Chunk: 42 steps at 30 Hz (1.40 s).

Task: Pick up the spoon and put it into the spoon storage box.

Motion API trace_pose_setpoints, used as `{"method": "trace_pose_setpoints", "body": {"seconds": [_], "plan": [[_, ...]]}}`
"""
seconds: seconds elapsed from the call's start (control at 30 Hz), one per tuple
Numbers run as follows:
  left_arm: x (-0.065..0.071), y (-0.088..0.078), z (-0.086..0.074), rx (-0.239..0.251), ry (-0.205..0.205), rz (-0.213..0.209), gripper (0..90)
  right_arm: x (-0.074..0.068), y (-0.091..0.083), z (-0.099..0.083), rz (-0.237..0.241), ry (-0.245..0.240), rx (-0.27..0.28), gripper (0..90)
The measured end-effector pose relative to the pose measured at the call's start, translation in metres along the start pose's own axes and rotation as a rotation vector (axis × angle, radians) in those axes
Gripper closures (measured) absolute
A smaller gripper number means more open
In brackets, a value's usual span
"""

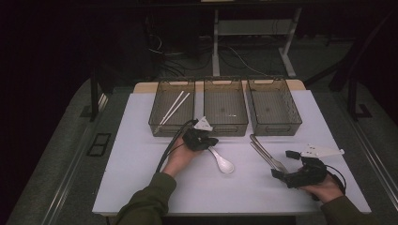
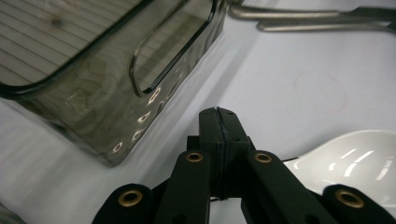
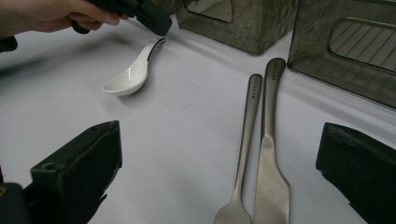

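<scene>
Spoon, glossy white ceramic, lies by the shut left tool; right tool gapes over matte steel cutlery.

- A lab or test workspace, apparently, though the dim surroundings leave it uncertain.
- White bench under a fixed overhead camera.
- Cables strewn on the floor behind.
- Frame of an adjustable desk stands beyond.

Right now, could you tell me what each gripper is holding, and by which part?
The left gripper is shut on the white spoon at its handle end; the right gripper is open, holding nothing.
</scene>
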<state>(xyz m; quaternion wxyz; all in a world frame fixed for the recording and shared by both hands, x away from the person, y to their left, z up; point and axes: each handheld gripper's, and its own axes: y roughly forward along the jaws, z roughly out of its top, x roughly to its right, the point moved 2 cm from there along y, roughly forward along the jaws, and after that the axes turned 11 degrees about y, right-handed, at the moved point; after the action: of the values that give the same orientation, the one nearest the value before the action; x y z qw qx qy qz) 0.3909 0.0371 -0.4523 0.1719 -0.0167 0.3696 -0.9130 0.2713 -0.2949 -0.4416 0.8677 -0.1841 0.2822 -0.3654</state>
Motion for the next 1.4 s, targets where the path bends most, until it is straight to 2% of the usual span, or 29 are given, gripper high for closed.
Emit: {"method": "trace_pose_setpoints", "body": {"seconds": [0.07,0.13,0.17,0.23,0.3,0.4,0.43,0.47,0.57,0.6,0.63,0.67,0.7,0.73,0.87,0.9,0.97,1.0,1.03,1.07,1.1,1.13,1.2,1.27,1.37,1.4], "plan": [[0.0,0.004,-0.001,-0.006,-0.018,-0.001,89.2,0.0,0.0,0.0,0.001,-0.001,0.002,0.4],[-0.001,0.006,-0.002,-0.028,-0.003,-0.003,89.2,0.0,0.0,0.0,0.001,-0.002,0.001,0.4],[0.0,0.008,-0.002,-0.031,-0.011,-0.002,89.2,0.0,0.0,0.0,0.001,-0.002,0.001,0.4],[0.0,0.008,-0.003,-0.05,0.0,-0.006,89.2,0.0,0.0,0.0,0.001,-0.002,0.002,0.4],[0.0,0.008,-0.003,-0.048,-0.012,-0.008,89.2,0.0,-0.001,0.0,0.001,-0.002,0.002,0.4],[-0.002,0.007,-0.004,-0.06,0.012,-0.009,89.2,0.0,-0.001,0.0,0.002,-0.002,0.002,0.4],[0.0,0.006,-0.004,-0.057,-0.015,-0.01,89.2,0.0,-0.001,0.0,0.002,-0.002,0.002,0.4],[-0.002,0.005,-0.004,-0.067,0.01,-0.013,89.3,0.0,-0.001,0.0,0.002,0.0,0.001,0.4],[0.0,0.004,-0.005,-0.071,-0.016,-0.014,89.3,0.0,-0.001,0.0,0.001,0.001,0.002,0.4],[0.0,0.003,-0.005,-0.08,-0.014,-0.018,89.2,0.0,-0.001,0.0,0.001,0.002,0.002,0.4],[-0.002,0.001,-0.006,-0.098,0.014,-0.023,89.3,0.0,-0.001,0.0,0.001,0.001,0.001,0.4],[-0.001,0.001,-0.006,-0.104,0.021,-0.023,89.2,0.0,-0.001,0.0,0.001,0.002,0.002,0.4],[0.001,0.0,-0.007,-0.103,-0.006,-0.025,89.3,0.0,-0.001,0.0,0.001,0.002,0.003,0.4],[0.001,-0.001,-0.008,-0.108,0.007,-0.026,89.3,0.0,-0.001,0.0,0.001,0.001,0.002,0.4],[0.004,-0.007,-0.012,-0.13,0.013,-0.029,89.3,0.0,-0.002,0.001,0.001,-0.003,0.006,0.4],[0.006,-0.008,-0.013,-0.122,0.003,-0.023,89.3,0.0,-0.002,0.0,0.001,-0.003,0.007,0.4],[0.006,-0.013,-0.015,-0.138,0.018,-0.032,89.3,0.0,-0.002,0.001,0.0,-0.003,0.008,0.4],[0.008,-0.014,-0.016,-0.139,0.003,-0.034,89.2,0.0,-0.002,0.001,0.001,-0.005,0.009,0.4],[0.008,-0.016,-0.018,-0.141,0.022,-0.036,89.3,0.0,-0.002,0.001,0.0,-0.005,0.009,0.4],[0.01,-0.018,-0.019,-0.142,-0.002,-0.041,89.3,0.0,-0.002,0.001,0.0,-0.005,0.008,0.4],[0.01,-0.019,-0.019,-0.138,0.014,-0.043,89.3,0.0,-0.002,0.0,-0.001,-0.004,0.007,0.4],[0.012,-0.021,-0.02,-0.136,0.002,-0.049,89.3,0.0,-0.002,0.0,-0.001,-0.003,0.007,0.4],[0.014,-0.024,-0.021,-0.144,0.012,-0.055,89.3,0.0,-0.002,0.0,-0.004,0.0,0.011,0.4],[0.017,-0.026,-0.022,-0.137,0.0,-0.06,89.3,0.0,-0.002,0.0,-0.004,-0.001,0.009,0.4],[0.021,-0.03,-0.024,-0.148,0.012,-0.075,89.3,0.0,-0.002,0.0,-0.003,-0.001,0.01,0.4],[0.025,-0.031,-0.024,-0.146,-0.008,-0.078,89.2,0.0,-0.002,0.0,-0.003,-0.001,0.009,0.4]]}}
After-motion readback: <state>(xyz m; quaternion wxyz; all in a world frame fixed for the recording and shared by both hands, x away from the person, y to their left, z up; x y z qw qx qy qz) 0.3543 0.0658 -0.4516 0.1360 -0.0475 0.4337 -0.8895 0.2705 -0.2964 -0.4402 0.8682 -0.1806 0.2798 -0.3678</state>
